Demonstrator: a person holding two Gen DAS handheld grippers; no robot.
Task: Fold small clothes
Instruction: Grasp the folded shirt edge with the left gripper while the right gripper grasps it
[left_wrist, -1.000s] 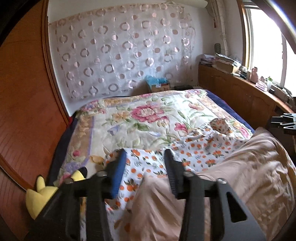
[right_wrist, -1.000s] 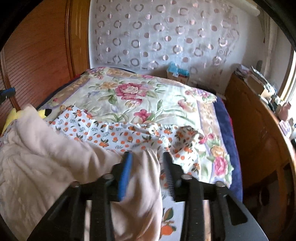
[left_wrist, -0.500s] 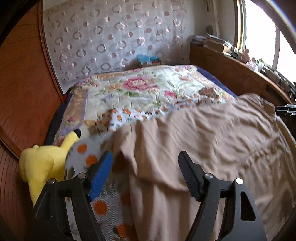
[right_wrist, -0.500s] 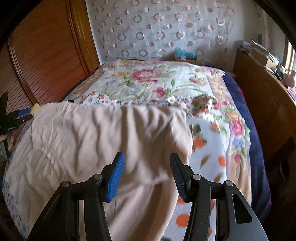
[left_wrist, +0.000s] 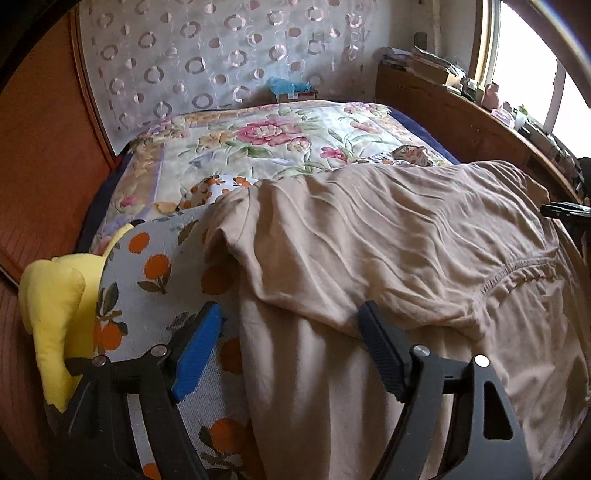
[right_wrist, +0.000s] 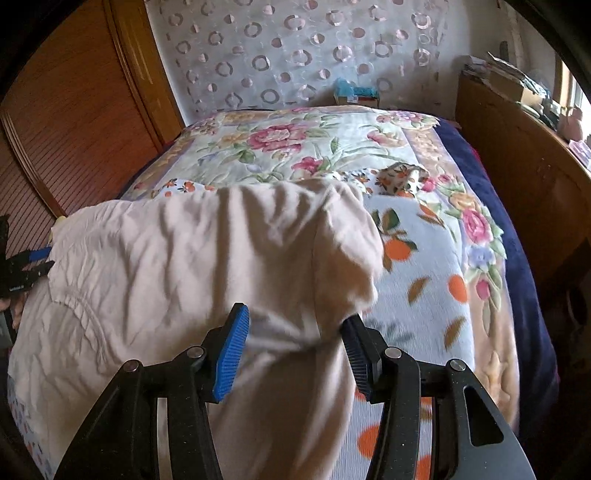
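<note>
Crosswise on the bed (left_wrist: 258, 147), the beige shirt (left_wrist: 369, 240) stretches between spread-jawed left gripper (left_wrist: 288, 343) and right gripper (right_wrist: 295, 339).

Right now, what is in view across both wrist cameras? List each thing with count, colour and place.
beige shirt: 1, beige, spread across the near end of the bed, its edge between both grippers' fingers.
orange-print blanket: 1, pale blue with oranges, under the shirt.
floral quilt: 1, cream with pink flowers, covering the bed behind.
plush toy: 1, yellow, at the bed's left edge.
patterned bundle: 1, orange and white, on the quilt to the right.
curtain: 1, white with rings, on the far wall.
box: 1, blue-topped, at the head of the bed.
wooden shelf: 1, brown, right side, cluttered.
left gripper: 1, black, open.
right gripper: 1, black, open.
</note>
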